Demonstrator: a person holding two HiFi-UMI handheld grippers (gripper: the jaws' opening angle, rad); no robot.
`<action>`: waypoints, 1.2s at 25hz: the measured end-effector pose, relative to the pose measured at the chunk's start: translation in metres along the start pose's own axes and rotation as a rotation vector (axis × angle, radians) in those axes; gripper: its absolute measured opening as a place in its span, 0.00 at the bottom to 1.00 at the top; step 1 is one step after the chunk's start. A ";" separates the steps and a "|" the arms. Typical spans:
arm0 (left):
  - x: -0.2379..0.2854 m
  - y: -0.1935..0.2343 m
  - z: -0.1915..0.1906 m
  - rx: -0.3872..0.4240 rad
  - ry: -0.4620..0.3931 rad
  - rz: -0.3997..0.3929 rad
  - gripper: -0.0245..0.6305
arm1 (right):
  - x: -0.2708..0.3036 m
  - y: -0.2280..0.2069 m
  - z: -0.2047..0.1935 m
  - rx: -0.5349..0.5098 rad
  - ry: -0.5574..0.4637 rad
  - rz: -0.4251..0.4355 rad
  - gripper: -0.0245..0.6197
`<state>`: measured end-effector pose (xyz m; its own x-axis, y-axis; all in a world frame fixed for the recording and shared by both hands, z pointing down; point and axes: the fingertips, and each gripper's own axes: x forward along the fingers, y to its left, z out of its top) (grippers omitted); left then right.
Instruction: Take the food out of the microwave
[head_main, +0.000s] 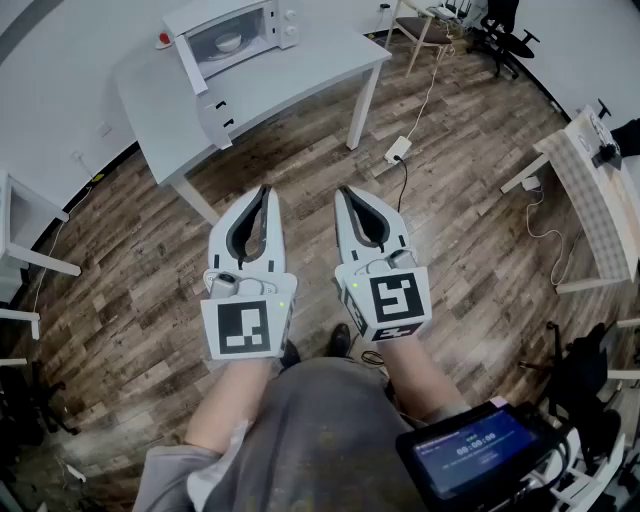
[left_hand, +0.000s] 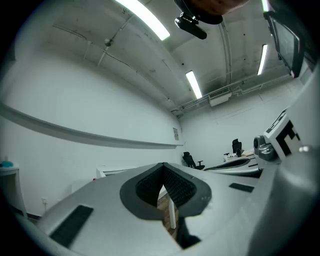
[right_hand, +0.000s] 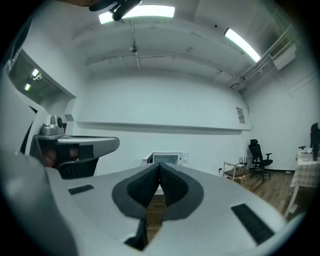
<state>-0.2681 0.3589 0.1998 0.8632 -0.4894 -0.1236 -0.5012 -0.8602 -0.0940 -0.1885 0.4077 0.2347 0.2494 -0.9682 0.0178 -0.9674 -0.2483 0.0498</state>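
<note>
A white microwave (head_main: 240, 32) stands on the white table (head_main: 300, 75) at the far side of the room, its door (head_main: 190, 62) swung open to the left. Inside it sits a white bowl (head_main: 229, 43). My left gripper (head_main: 265, 190) and right gripper (head_main: 343, 190) are side by side over the wooden floor, well short of the table, both pointing toward it. Both are shut with nothing between the pads. The right gripper view has the microwave (right_hand: 169, 159) small and straight ahead above the closed tips (right_hand: 160, 165). Only a table leg and wall show past the shut left tips (left_hand: 163, 165).
A power strip (head_main: 398, 150) with cables lies on the floor right of the table. A second table (head_main: 590, 190) with a checked cloth stands at the right, with chairs (head_main: 500, 30) beyond. A small red object (head_main: 163, 40) sits beside the microwave. A screen device (head_main: 470, 450) is at lower right.
</note>
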 end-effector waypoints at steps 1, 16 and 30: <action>0.000 -0.001 0.000 -0.001 0.001 -0.001 0.05 | 0.000 -0.001 0.000 -0.002 0.000 -0.001 0.05; 0.014 -0.028 -0.005 0.015 -0.002 -0.005 0.05 | -0.008 -0.027 -0.006 0.056 -0.015 0.020 0.05; 0.034 -0.063 -0.034 0.020 0.060 0.024 0.05 | -0.013 -0.076 -0.039 0.074 0.046 0.045 0.05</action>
<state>-0.2051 0.3913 0.2352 0.8527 -0.5181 -0.0666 -0.5224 -0.8453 -0.1119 -0.1161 0.4409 0.2692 0.2059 -0.9764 0.0644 -0.9778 -0.2079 -0.0257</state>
